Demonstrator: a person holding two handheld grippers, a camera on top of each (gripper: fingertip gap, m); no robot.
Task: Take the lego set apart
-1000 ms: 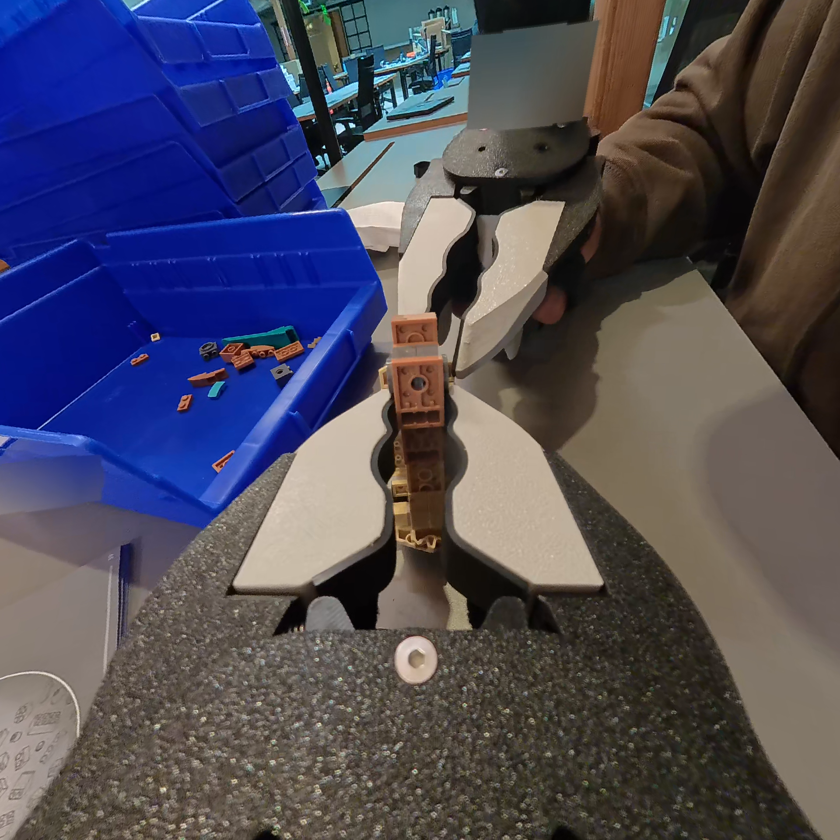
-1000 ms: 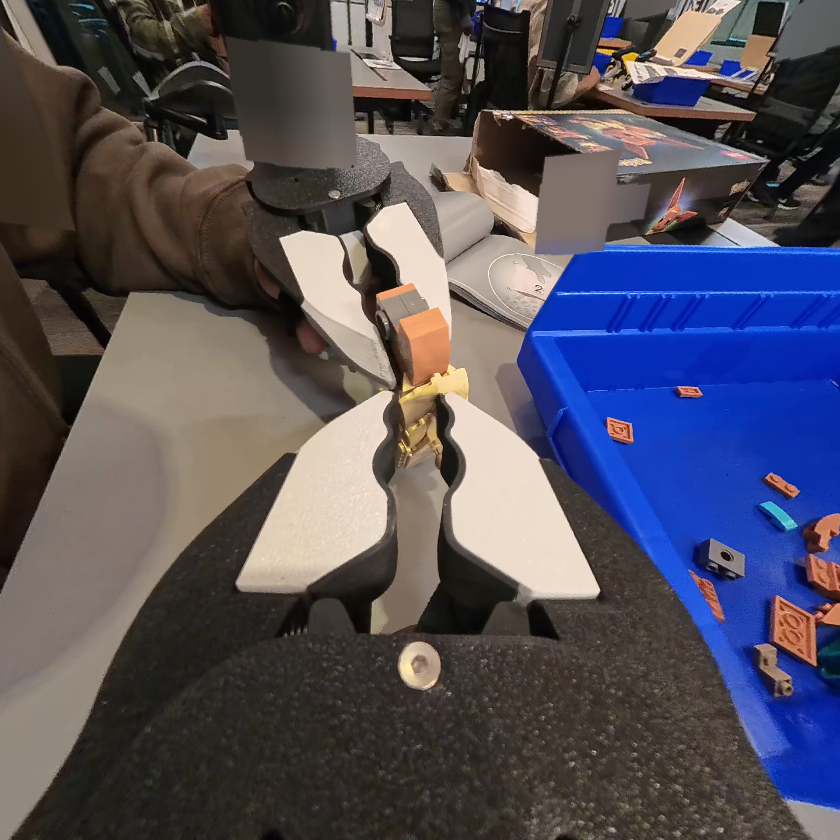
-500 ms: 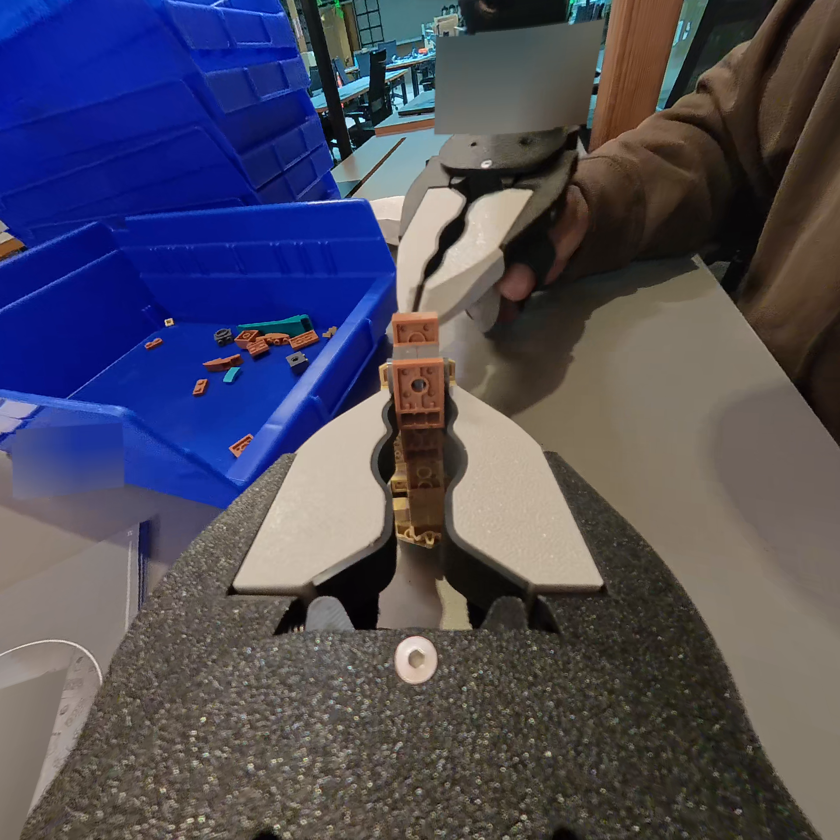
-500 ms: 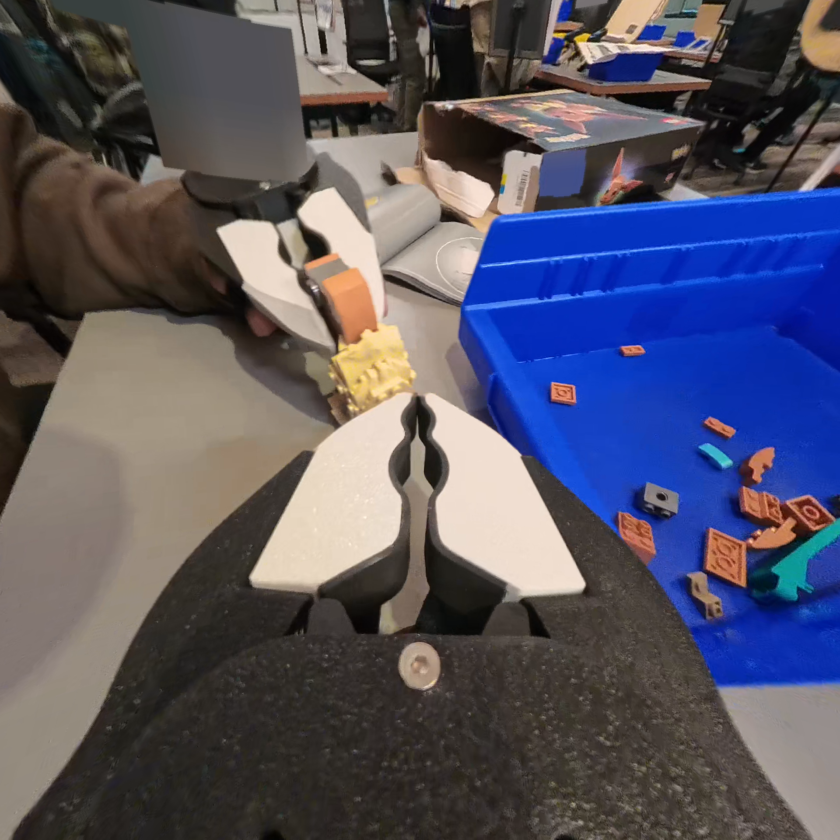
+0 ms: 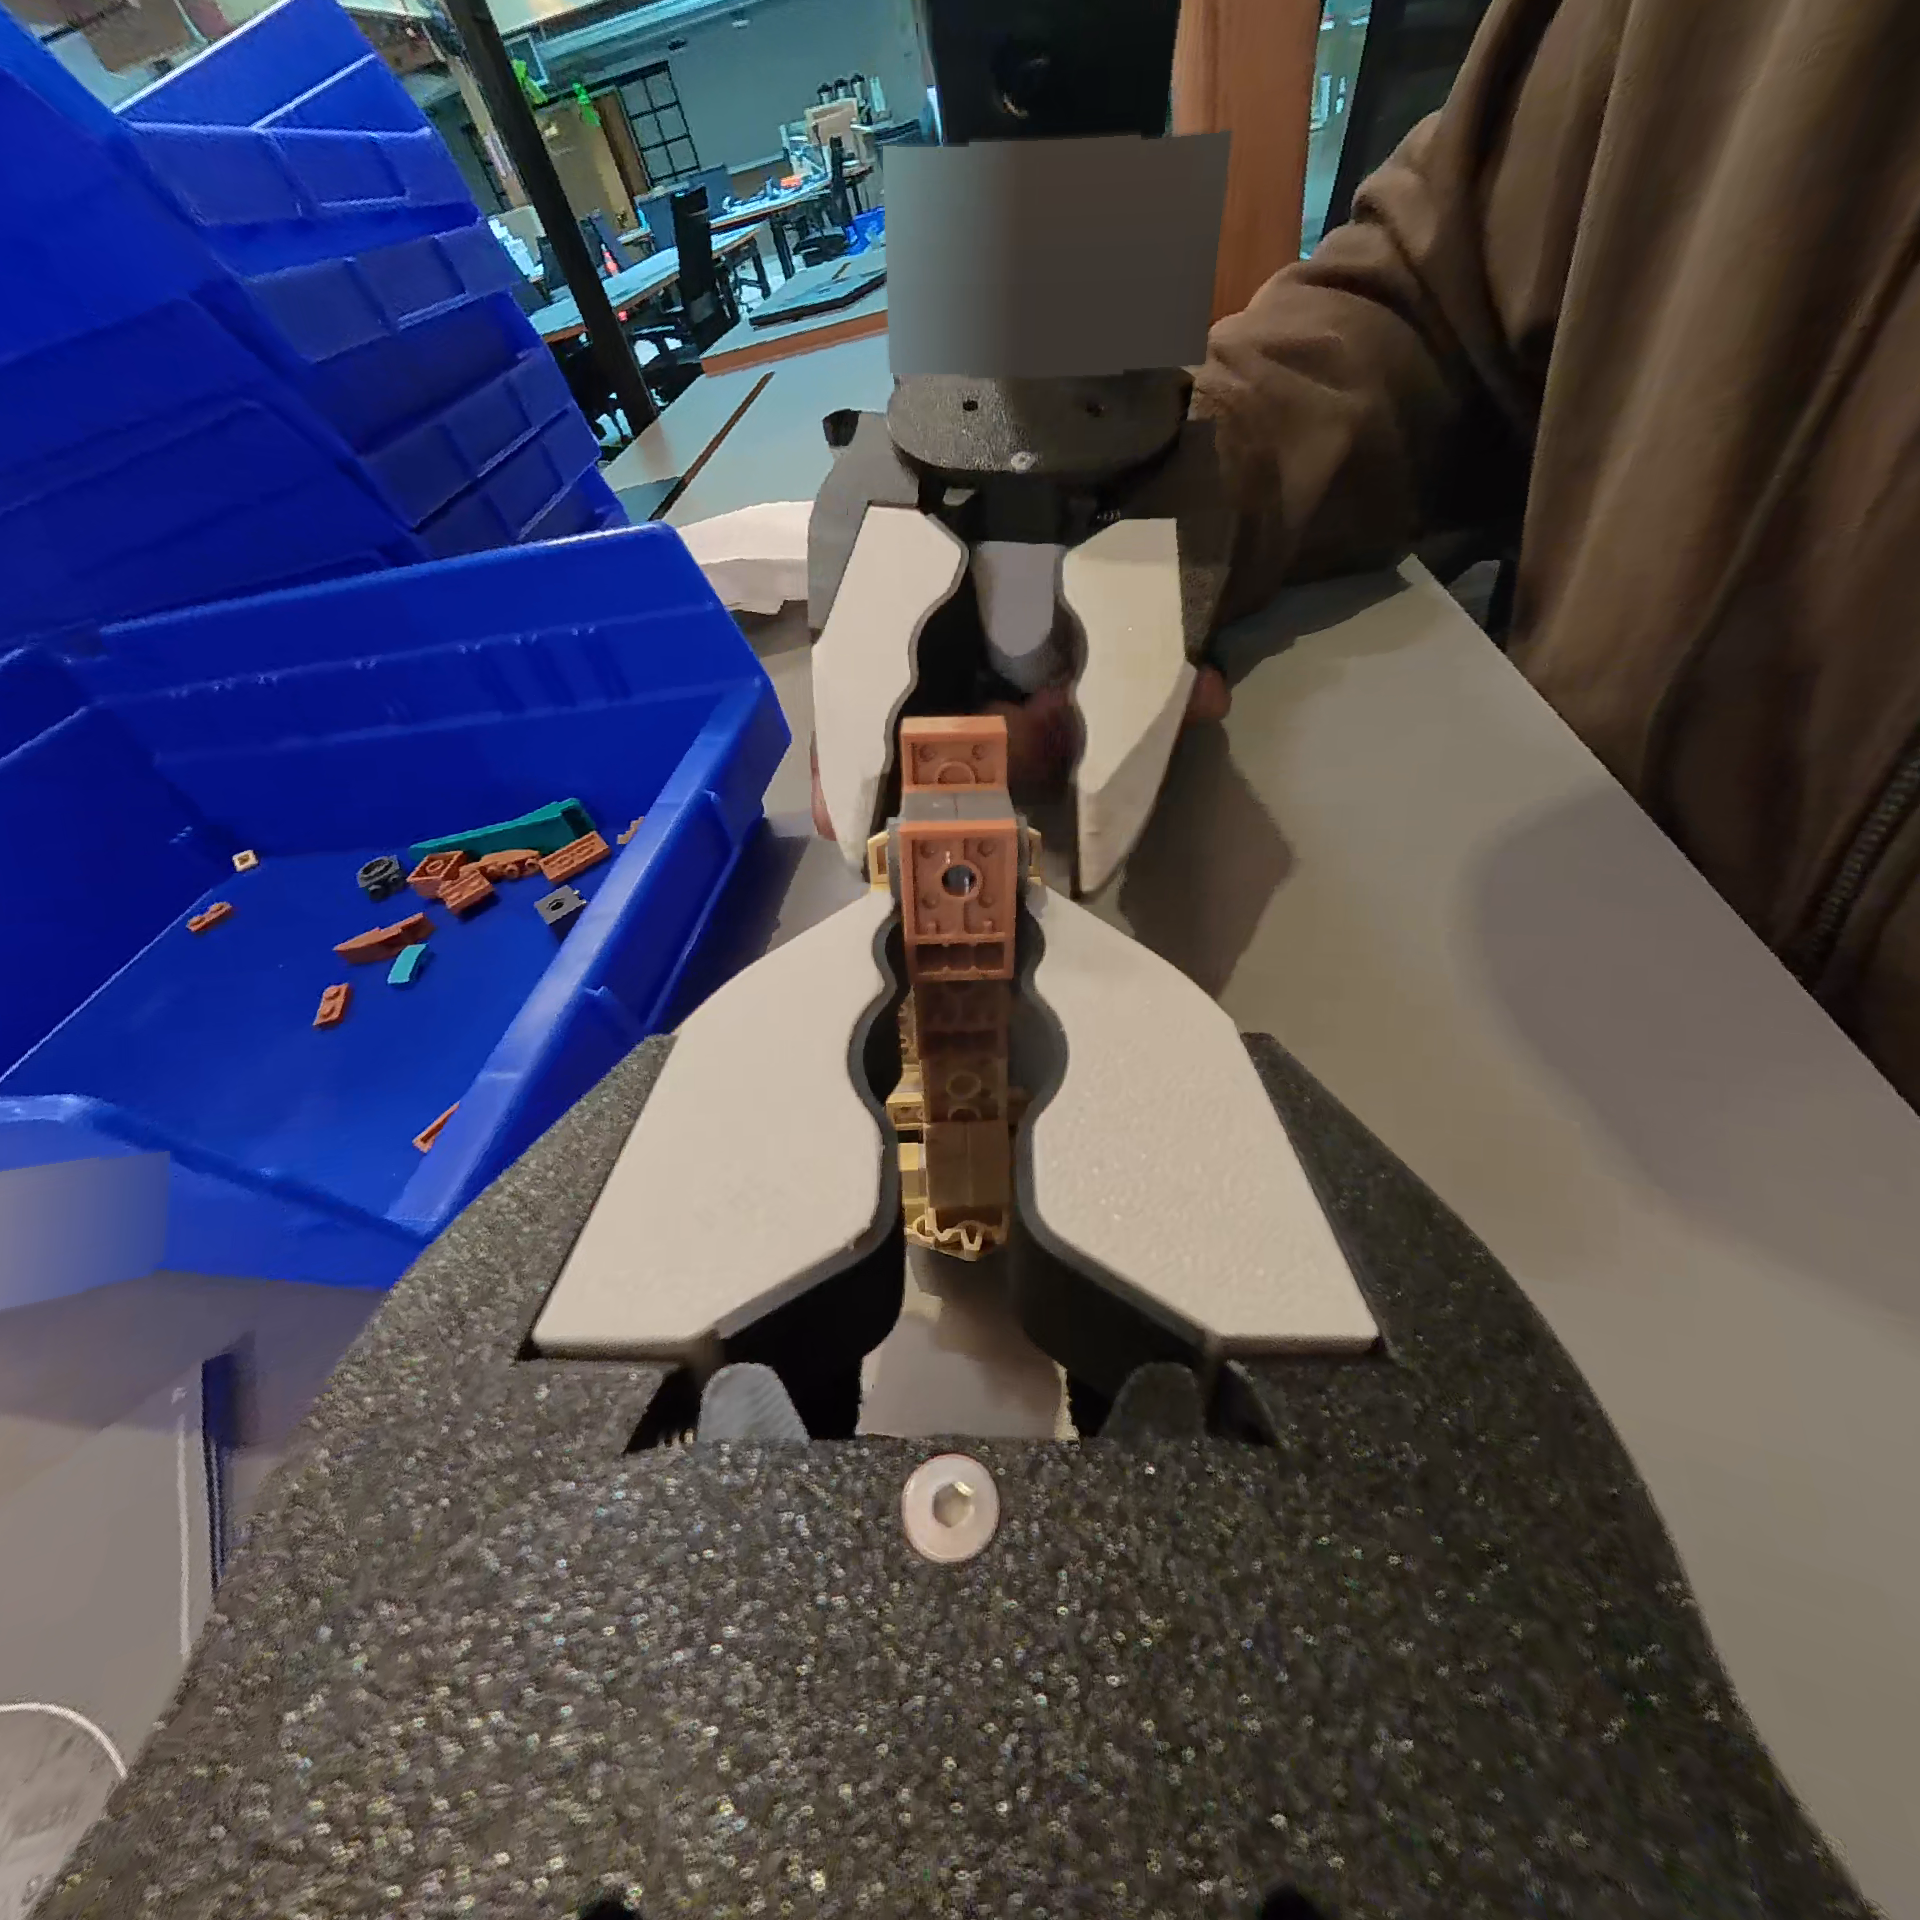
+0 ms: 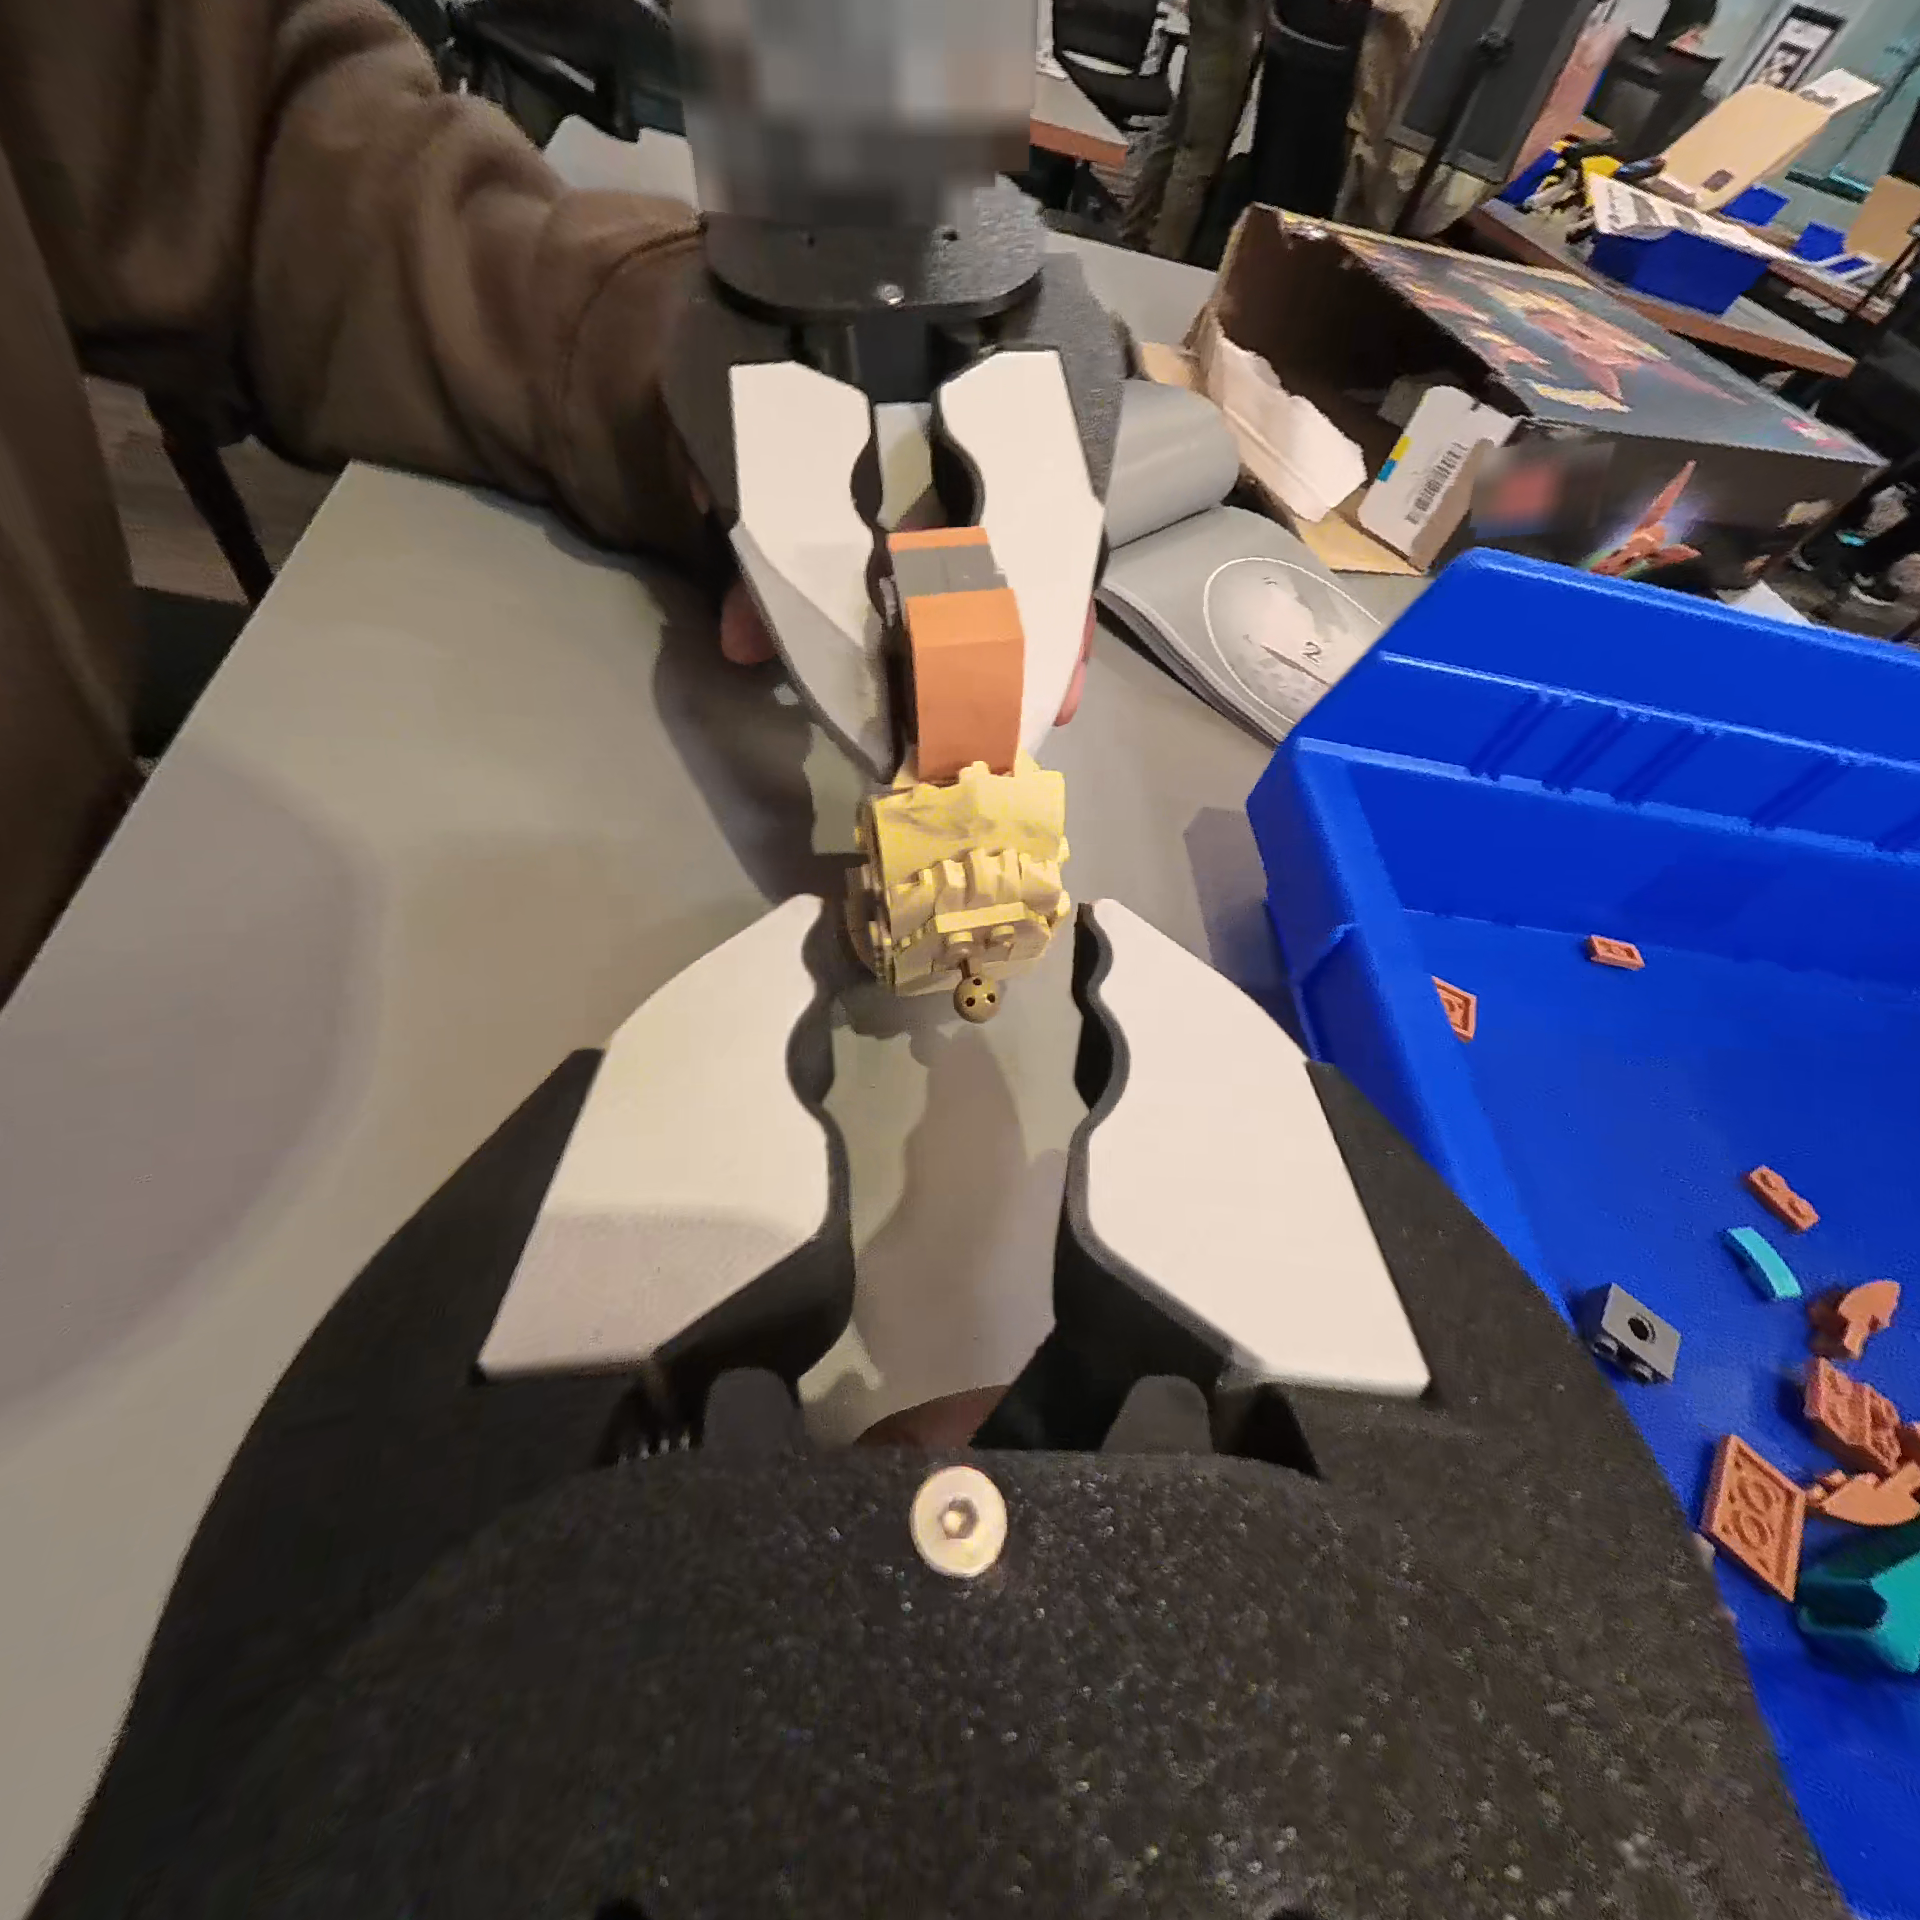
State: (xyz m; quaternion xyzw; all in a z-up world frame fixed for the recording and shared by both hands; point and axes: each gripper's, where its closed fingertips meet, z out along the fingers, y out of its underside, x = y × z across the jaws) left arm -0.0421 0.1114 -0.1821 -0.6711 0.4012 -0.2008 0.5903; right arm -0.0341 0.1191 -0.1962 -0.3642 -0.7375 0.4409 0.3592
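Close together, left tongs point(image 5: 957, 914) clamping brown-and-tan brick model point(image 5: 956, 883), right tongs point(image 6: 943, 920) spread wide, bare, printed box point(image 6: 1558, 353) behind.

You are in an open-plan office used as a workshop. At the top of the left wrist view, rows of desks point(image 5: 727, 234) and office chairs point(image 5: 691, 223) run back toward dark windows. At your grey bench point(image 5: 1455, 935), blue bins point(image 5: 312, 364) stack at the upper left, one bin point(image 5: 582, 997) holding loose bricks point(image 5: 468, 878). At the upper right of the right wrist view lie a torn toy box point(image 6: 1507, 343) and an open booklet point(image 6: 1247, 623), with more benches behind.
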